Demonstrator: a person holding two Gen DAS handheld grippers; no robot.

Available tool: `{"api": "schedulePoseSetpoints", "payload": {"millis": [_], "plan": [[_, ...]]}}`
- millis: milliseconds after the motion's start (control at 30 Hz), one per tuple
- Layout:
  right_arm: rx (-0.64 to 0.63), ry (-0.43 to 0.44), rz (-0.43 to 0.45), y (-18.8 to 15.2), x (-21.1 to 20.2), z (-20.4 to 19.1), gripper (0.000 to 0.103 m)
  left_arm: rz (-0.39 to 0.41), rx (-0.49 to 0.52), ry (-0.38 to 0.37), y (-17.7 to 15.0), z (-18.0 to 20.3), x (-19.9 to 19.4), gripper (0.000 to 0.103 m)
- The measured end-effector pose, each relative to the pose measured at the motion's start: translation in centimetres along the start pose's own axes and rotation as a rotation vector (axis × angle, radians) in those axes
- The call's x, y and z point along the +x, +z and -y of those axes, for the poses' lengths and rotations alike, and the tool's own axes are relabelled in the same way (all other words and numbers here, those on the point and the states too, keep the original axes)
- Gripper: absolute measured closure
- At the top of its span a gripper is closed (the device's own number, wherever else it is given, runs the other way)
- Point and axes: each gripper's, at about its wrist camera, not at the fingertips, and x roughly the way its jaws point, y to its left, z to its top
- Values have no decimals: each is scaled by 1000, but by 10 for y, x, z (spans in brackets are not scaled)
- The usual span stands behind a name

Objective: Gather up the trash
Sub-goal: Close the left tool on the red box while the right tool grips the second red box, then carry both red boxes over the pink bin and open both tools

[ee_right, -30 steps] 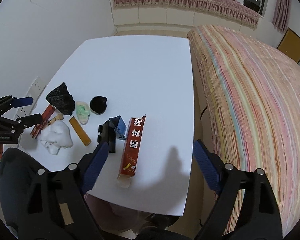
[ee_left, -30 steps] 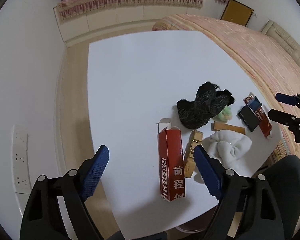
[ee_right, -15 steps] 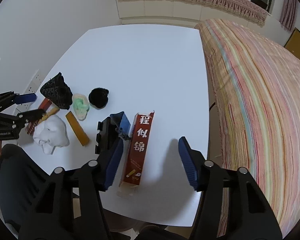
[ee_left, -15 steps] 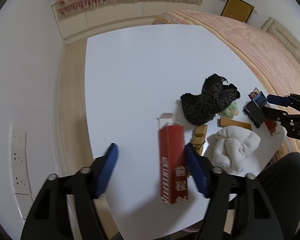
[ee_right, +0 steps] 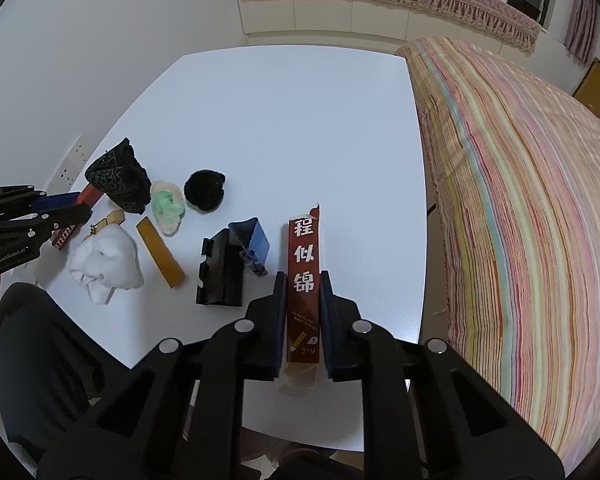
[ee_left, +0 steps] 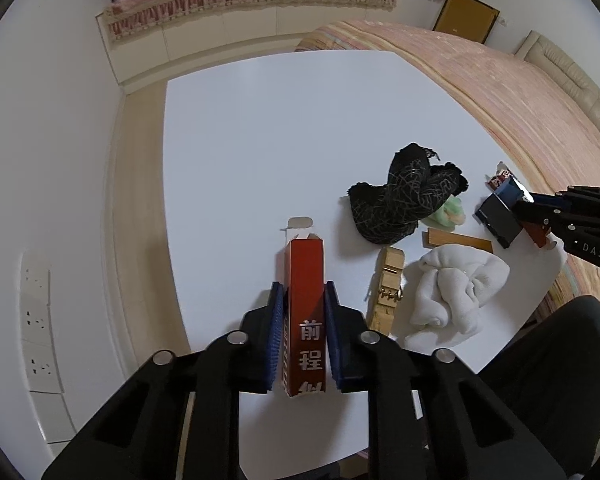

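Two long red boxes with white characters lie on the white table (ee_left: 260, 152). My left gripper (ee_left: 304, 292) is shut on one red box (ee_left: 305, 280) near the table's left front edge. My right gripper (ee_right: 303, 280) is shut on the other red box (ee_right: 303, 256) near the right front edge. Both boxes rest on the table. The left gripper also shows in the right wrist view (ee_right: 66, 208), and the right gripper in the left wrist view (ee_left: 536, 204).
Between the boxes lie a black patterned cloth (ee_left: 400, 200), a green-white wad (ee_right: 167, 206), a black fuzzy ball (ee_right: 204, 190), a white towel (ee_left: 456, 284), a wooden block (ee_right: 160, 252), a wooden clip (ee_left: 388, 288) and black and blue boxes (ee_right: 224, 268). A striped bed (ee_right: 520, 200) borders the table.
Both grippers have moved forward and down and closed, each onto its red box. They were open and above the table a second ago.
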Motion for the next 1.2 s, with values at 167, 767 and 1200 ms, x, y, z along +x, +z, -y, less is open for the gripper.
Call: {"api": "schedulePoseSetpoints", "payload": {"millis": [167,767,1200], "plan": [[11,-1,23,-1,-10,2,89,25,-14,-4,-3,1,-6,88],[-8,82,145,-40,-99,-37,89,154,49,-98,-33,44,-89,88],[-37,148,144,-95,-121,-67,88,147,106,-194,-76,83,-100,87]]}}
